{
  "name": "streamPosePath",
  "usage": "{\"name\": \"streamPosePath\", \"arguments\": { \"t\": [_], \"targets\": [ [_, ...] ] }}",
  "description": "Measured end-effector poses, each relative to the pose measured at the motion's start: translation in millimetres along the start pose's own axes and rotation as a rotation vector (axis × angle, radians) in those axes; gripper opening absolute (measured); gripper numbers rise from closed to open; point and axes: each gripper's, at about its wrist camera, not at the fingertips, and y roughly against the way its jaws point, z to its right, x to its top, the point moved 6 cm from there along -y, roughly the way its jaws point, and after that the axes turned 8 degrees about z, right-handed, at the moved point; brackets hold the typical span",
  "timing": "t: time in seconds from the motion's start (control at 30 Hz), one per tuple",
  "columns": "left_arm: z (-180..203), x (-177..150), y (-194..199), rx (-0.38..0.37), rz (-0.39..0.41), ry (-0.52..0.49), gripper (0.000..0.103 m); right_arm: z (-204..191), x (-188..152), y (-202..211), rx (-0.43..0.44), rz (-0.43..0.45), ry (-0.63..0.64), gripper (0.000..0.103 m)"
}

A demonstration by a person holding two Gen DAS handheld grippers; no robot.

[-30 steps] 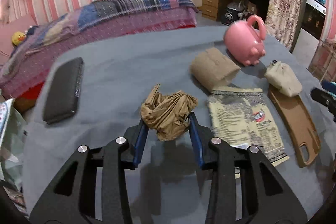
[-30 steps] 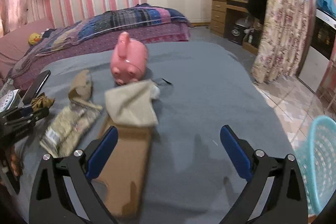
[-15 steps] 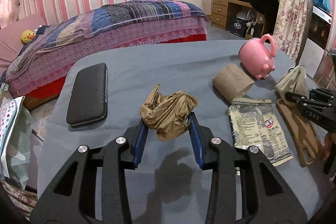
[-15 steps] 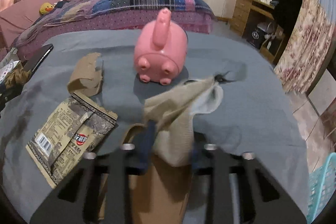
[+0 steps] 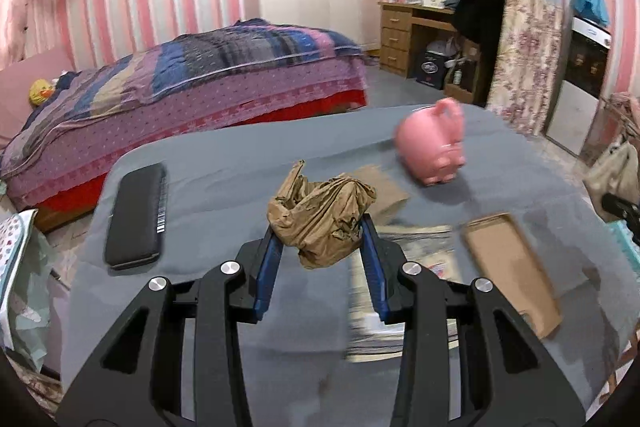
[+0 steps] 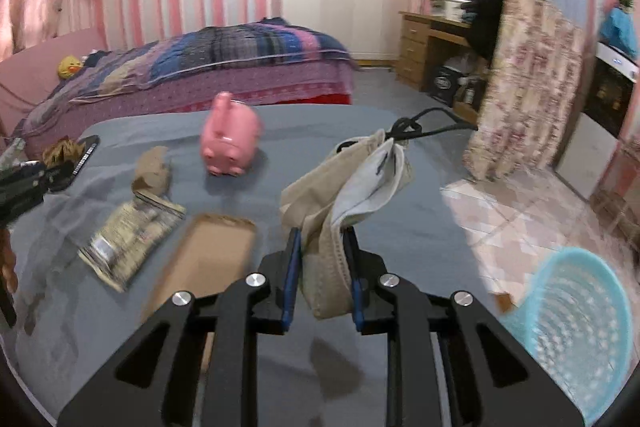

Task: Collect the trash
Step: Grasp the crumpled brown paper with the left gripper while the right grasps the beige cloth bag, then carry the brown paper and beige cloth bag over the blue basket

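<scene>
My left gripper (image 5: 320,247) is shut on a crumpled brown paper wad (image 5: 322,217) and holds it above the grey table (image 5: 224,163). My right gripper (image 6: 322,259) is shut on a beige cloth pouch (image 6: 348,187) with a black cord (image 6: 424,127), lifted above the table (image 6: 400,239). A printed snack wrapper (image 6: 128,239), a brown cardboard piece (image 6: 212,255) and a brown paper scrap (image 6: 154,169) lie on the table. A light blue basket (image 6: 576,331) stands on the floor at lower right.
A pink piggy bank (image 5: 434,147) stands on the table's far side. A black flat case (image 5: 136,215) lies at the left. A bed (image 5: 180,79) is behind the table, a wooden desk (image 5: 416,31) and floral curtain (image 6: 524,83) at right.
My right gripper closed on the beige pouch and lifted it off the cardboard, swinging right toward the basket. My left gripper rose with the paper wad still held.
</scene>
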Motion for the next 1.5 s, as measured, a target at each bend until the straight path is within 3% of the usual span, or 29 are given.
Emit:
{"name": "streamPosePath", "arguments": {
  "t": [0.23,0.63,1.1,1.5],
  "targets": [
    [90,14,10,-0.129,0.036,-0.073,0.037,89,-34,50,-0.15,-0.008,-0.088,0.022],
    [257,13,19,-0.364,0.059,-0.221,0.037,204,-59,65,-0.32,-0.048,-0.198,0.022],
    [399,-17,13,-0.555,-0.021,-0.311,0.037,263,-68,72,-0.382,-0.061,-0.276,0.022],
    [472,-22,14,-0.632,-0.011,-0.449,0.037,286,-80,76,-0.405,-0.058,-0.339,0.022]
  ]
}}
